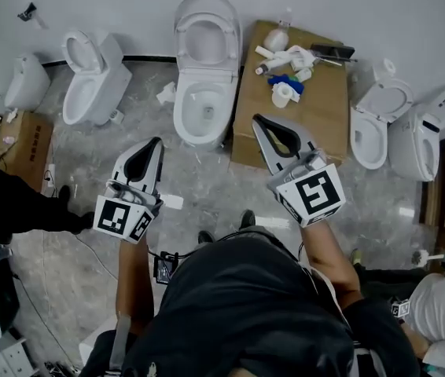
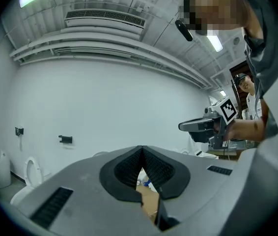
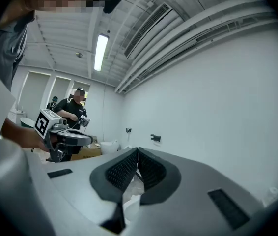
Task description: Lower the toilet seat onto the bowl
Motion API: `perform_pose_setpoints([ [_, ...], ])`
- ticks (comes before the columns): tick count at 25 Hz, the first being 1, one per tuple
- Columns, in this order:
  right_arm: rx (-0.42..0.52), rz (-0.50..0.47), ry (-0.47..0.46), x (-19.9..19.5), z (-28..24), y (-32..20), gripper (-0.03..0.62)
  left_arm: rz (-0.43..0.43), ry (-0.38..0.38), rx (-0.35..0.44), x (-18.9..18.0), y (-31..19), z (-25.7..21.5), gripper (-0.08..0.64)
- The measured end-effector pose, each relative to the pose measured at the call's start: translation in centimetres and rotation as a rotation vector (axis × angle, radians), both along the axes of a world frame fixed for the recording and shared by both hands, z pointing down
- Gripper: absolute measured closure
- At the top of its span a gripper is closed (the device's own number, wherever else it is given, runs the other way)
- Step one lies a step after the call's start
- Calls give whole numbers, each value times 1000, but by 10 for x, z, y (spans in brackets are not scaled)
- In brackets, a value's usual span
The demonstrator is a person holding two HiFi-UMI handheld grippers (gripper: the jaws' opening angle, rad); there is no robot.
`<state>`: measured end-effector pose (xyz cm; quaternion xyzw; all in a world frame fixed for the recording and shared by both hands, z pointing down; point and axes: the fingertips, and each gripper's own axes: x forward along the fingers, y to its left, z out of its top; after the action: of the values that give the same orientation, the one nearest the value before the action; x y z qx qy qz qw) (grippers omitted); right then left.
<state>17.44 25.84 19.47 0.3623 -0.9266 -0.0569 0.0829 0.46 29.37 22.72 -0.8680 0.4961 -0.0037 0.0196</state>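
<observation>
In the head view a white toilet stands against the far wall, its seat (image 1: 207,34) raised upright behind the open bowl (image 1: 200,108). Both grippers hover short of it over the stone floor. My left gripper (image 1: 157,140) is below and left of the bowl. My right gripper (image 1: 257,118) is just right of the bowl's front, over the edge of a cardboard box. In the left gripper view the left gripper's (image 2: 140,150) jaws meet with nothing between them. The right gripper's (image 3: 137,150) jaws also stand together and empty. Neither touches the toilet.
A flat cardboard box (image 1: 321,108) with bottles and a blue rag lies right of the toilet. More toilets stand at left (image 1: 89,81) and right (image 1: 380,124). A brown carton (image 1: 18,144) is at far left. A person's leg (image 1: 26,210) and another person (image 1: 443,305) are nearby.
</observation>
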Motion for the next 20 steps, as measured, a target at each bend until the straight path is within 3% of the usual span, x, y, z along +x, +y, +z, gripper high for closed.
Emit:
perform_pose_setpoints([
  [10,-25,-42,-14,19,11,-43,584,-33,-38,-16,30,-32,2,557],
  [20,-34,6,15,-29,15,-63,584,36,-3,-10,-11,-64,7,557],
])
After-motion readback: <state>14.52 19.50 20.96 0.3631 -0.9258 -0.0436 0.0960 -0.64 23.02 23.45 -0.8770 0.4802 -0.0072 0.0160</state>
